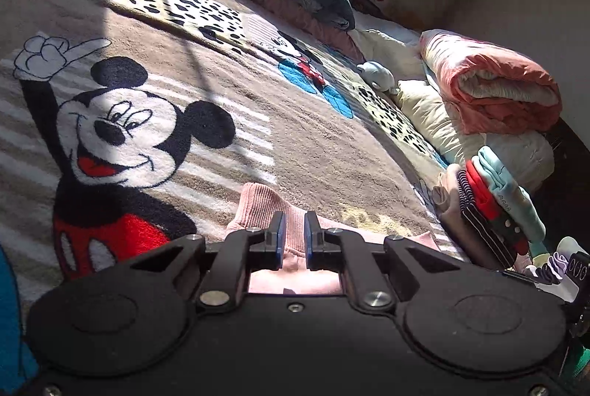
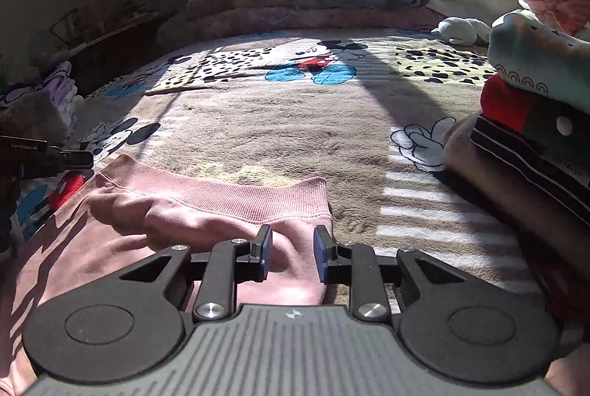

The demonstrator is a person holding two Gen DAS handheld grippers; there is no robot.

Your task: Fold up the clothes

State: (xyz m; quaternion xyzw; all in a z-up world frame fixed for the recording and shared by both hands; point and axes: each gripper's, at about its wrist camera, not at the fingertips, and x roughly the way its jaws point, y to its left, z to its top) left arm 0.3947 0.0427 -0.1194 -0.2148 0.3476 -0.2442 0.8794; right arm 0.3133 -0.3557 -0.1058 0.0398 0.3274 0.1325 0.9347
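I have the pink garment (image 2: 206, 208) spread low in both frames on the blanket (image 2: 295, 123) so its ribbed hem lies flat for a fold. My left gripper (image 1: 295, 233) sits over the hem's corner, jaws narrowly parted with pink cloth between them, though I cannot tell if they pinch it. My right gripper (image 2: 293, 254) hovers open above the other corner. The stack (image 2: 534, 108) at right is kept aside, I judge, for finished pieces.

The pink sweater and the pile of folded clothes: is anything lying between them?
No. In the right wrist view, only bare blanket lies between the pink sweater and the pile of folded clothes.
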